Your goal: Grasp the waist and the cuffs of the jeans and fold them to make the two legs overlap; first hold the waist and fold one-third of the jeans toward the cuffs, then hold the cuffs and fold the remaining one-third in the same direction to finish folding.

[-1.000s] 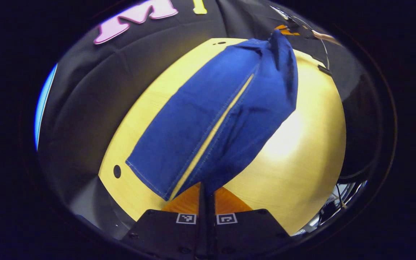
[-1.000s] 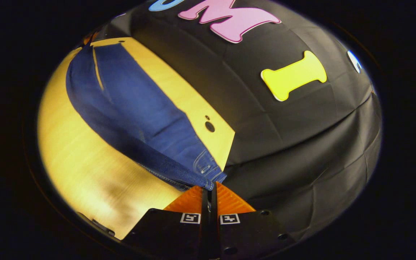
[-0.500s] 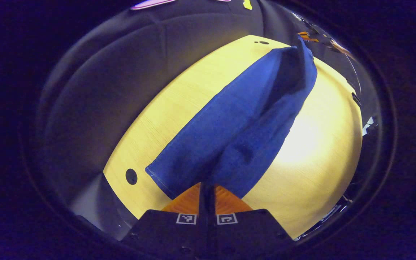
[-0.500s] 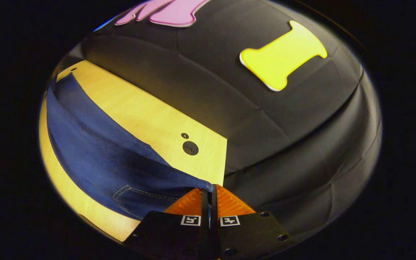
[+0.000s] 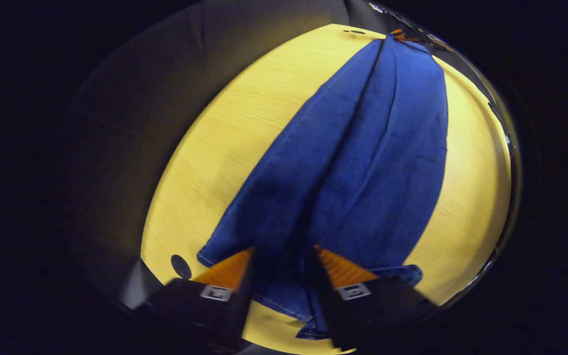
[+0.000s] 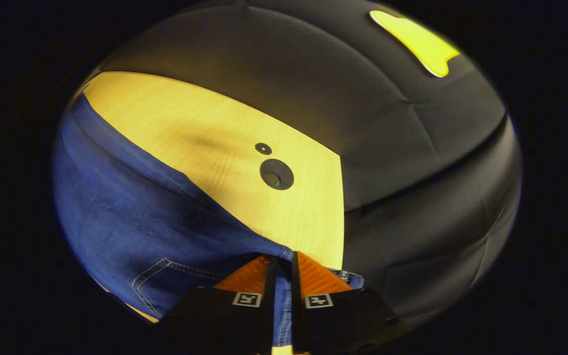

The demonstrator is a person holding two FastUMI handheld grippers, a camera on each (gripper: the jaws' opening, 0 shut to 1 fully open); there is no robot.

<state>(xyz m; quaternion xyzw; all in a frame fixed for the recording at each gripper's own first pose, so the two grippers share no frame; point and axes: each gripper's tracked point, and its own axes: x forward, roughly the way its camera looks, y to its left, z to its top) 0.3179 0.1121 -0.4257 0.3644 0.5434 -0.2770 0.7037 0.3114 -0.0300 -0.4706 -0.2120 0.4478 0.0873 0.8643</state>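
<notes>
Flat: jeans [image 5: 363, 162] across table [image 5: 215, 162], grommet hole [image 6: 276, 174] beside.

Light wooden table [image 6: 205, 123], grain visible, with a big round hole [image 6: 276, 174] and a small one [image 6: 263, 148] just beside it near one corner. Another round hole [image 5: 181, 266] at the corner in the left gripper view (edge dim). Black cloth wall [image 6: 402, 162] behind the table, creased.

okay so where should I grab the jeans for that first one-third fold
Grip the waistband of the jeans, coming in from the table end where the right gripper is. The legs now lie overlapped and flat, and the band's thick edge gives the fingers something firm.
</notes>
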